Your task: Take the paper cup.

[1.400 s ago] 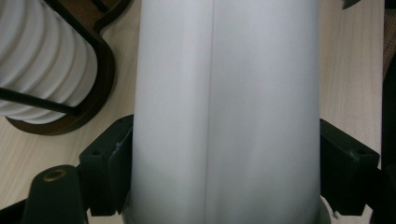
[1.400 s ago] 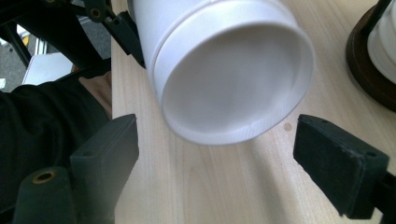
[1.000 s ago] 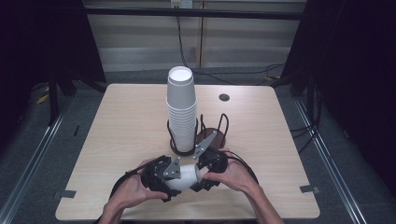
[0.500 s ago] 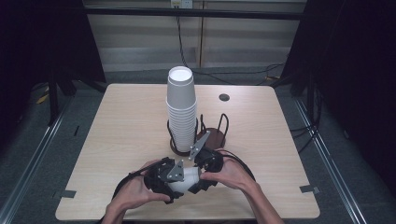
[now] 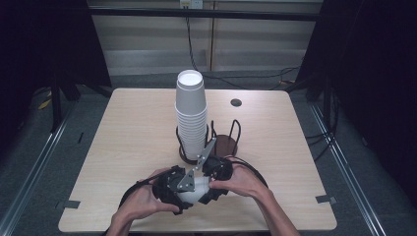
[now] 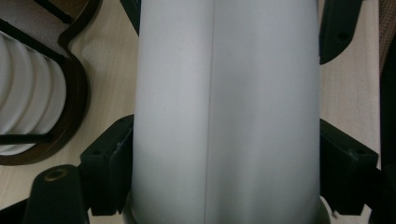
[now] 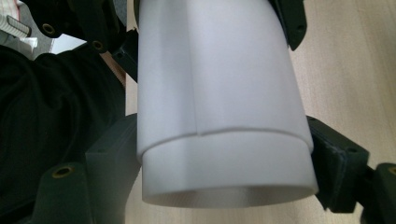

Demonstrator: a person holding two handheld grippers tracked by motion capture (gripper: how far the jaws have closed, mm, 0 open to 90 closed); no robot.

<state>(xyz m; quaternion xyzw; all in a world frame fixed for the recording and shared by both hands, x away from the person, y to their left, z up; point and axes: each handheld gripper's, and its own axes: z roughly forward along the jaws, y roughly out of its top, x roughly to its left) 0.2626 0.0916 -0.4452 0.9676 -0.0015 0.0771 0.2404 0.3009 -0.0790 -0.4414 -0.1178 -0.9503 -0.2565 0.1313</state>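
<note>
Left claw [image 5: 184,189]: my left hand [image 5: 142,201] holds it low over the near edge of the bench [image 5: 123,147]; in the left gripper view its jaws sit clamped on the wall of the white cups [image 6: 224,112], one pad on each side.
White cups: two nested paper cups [image 5: 196,189], lying sideways between the two claws, just in front of the wire rack [image 5: 223,142] that holds the tall cup stack [image 5: 191,115].
Look of the cups: plain matt white, one straight seam down the wall; the right gripper view shows the outer cup's edge as a step around the inner one [image 7: 224,135].
Right claw [image 5: 211,182]: jaws pressed on the other end of the cups [image 7: 224,93], squeezing the wall from both sides.
Step in hand, as I judge it: pulling the two cups apart.
Doing it well: I grip lightly so the paper does not crush, and pull straight along the cups' axis with a slight twist.
</note>
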